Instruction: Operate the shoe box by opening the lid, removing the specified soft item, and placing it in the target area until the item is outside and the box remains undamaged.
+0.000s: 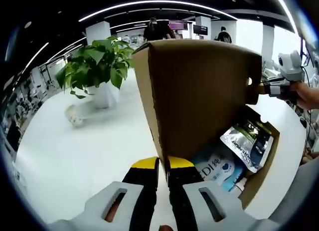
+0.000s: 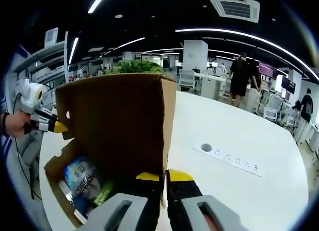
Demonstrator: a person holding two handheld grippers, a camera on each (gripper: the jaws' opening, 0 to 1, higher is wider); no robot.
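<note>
On white glossy table (image 1: 75, 156), left gripper (image 1: 163, 167) pinching raised cardboard lid (image 1: 199, 91) edge; right gripper (image 2: 164, 179) clamping opposite edge. Brown shoe box (image 2: 57, 188) lying open, glossy soft packets (image 1: 234, 151) inside, labels partly unreadable. Beyond, potted plant (image 1: 97, 66) standing; open office, strip lights glowing.

The raised lid (image 1: 199, 91) walls off the frame's centre. At lower right the box (image 1: 266, 161) mouth lies open over packets (image 1: 246, 143). Bare table (image 1: 89, 151) spreads left, plant (image 1: 97, 66) at upper left.
</note>
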